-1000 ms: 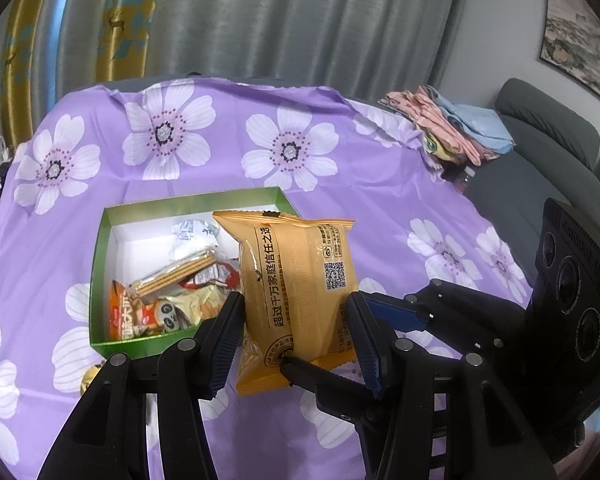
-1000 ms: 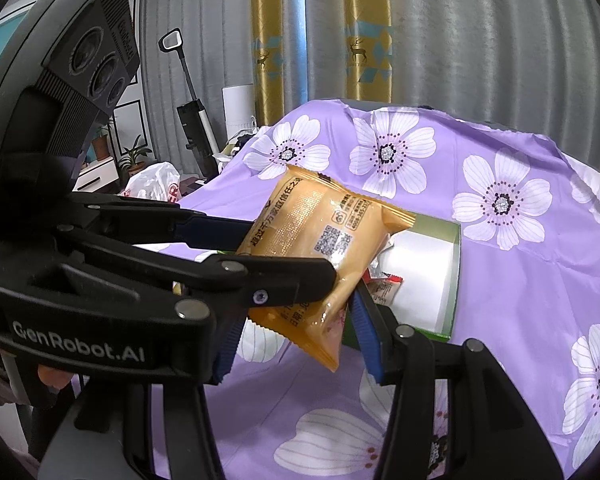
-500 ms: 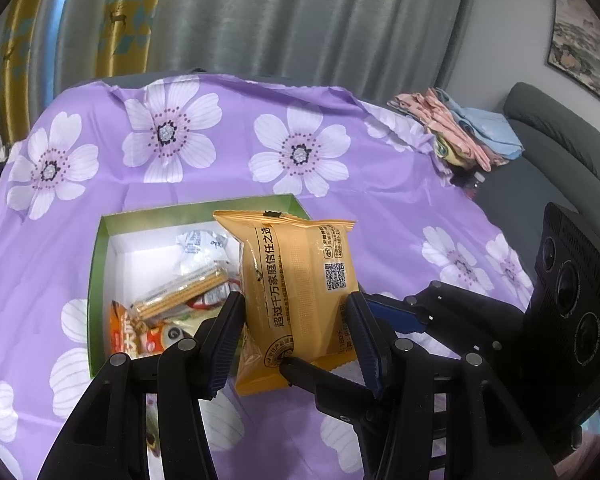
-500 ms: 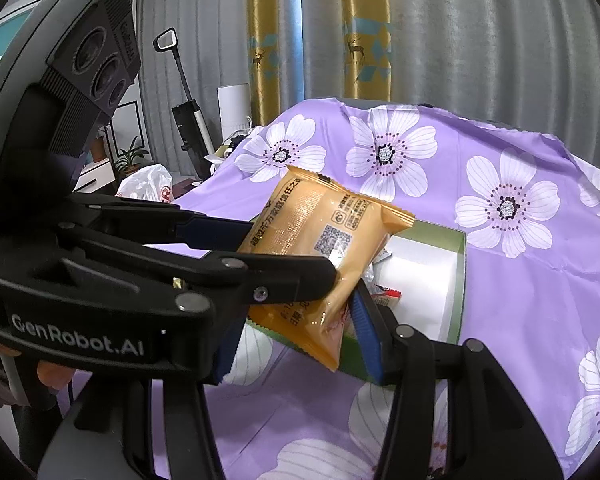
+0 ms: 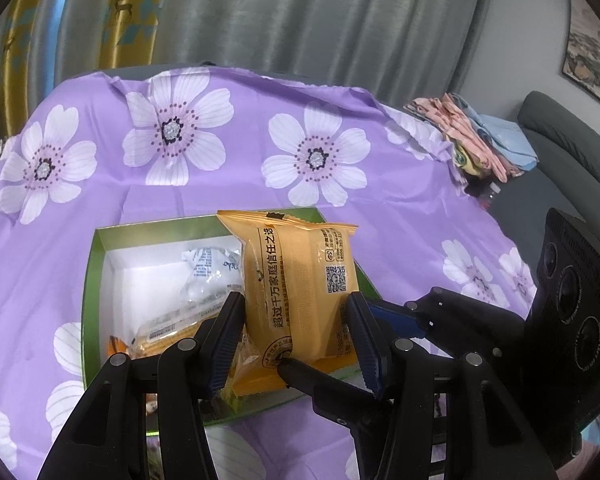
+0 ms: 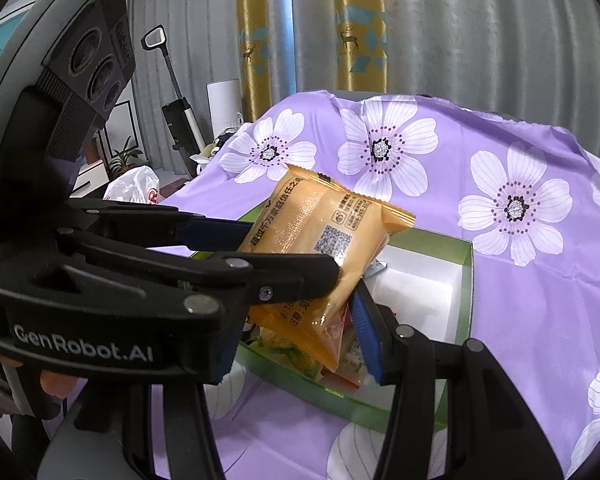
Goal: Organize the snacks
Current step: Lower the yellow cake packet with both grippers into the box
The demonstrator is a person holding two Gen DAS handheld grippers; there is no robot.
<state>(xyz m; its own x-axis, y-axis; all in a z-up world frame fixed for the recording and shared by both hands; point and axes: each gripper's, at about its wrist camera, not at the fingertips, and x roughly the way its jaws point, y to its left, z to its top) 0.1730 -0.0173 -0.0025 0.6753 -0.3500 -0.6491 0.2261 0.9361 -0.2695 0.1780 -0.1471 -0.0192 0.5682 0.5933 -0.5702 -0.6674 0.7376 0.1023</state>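
Both the left hand-held gripper point(image 5: 296, 332) and the right hand-held gripper point(image 6: 340, 300) are clamped partway shut on the same puffy orange plastic snack packet point(image 5: 300, 288). Since a second ago it's drifted over the green cardboard box with white inside point(image 5: 90, 280), toward its 5 o'clock corner, above other snacks. Drop-off looks close.
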